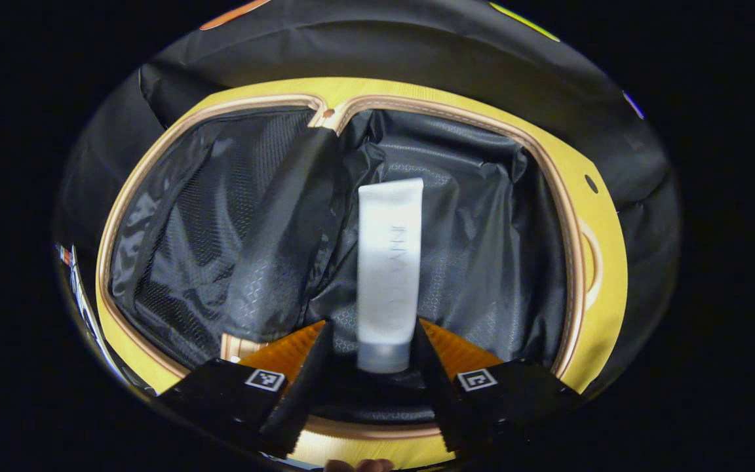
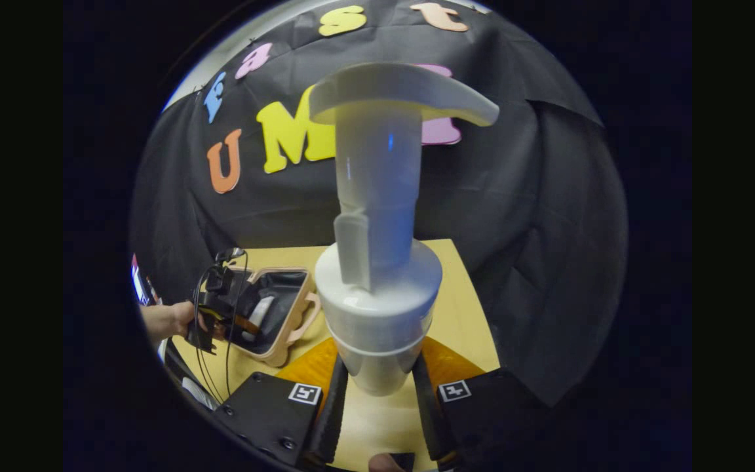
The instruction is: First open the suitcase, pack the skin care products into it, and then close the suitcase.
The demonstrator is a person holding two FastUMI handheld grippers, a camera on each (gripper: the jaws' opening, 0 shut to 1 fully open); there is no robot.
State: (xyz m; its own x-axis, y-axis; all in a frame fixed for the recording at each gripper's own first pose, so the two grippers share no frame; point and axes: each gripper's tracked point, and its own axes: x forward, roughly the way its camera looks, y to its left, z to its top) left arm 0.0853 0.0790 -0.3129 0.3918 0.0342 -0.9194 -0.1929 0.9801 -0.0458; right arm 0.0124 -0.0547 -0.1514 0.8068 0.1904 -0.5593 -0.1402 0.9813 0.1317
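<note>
Two grippers are seen, each with a product between its fingers. Left gripper (image 1: 369, 367): a white tube (image 1: 388, 262) is held by its cap end, fingers spread in a V on either side of the cap; whether both actually press on it cannot be told. The tube is pointed into the open suitcase (image 1: 603, 262), over its black lining (image 1: 482, 262). Right gripper (image 2: 377, 400): a white pump bottle (image 2: 381, 295) is pinched upright at its lower body, both fingers against it, above the yellow table (image 2: 469, 328). In the right gripper view the suitcase (image 2: 286, 347) is seen lying open on the table, off to the left, with the left gripper (image 2: 220, 314) and a hand (image 2: 168, 320) at it.
</note>
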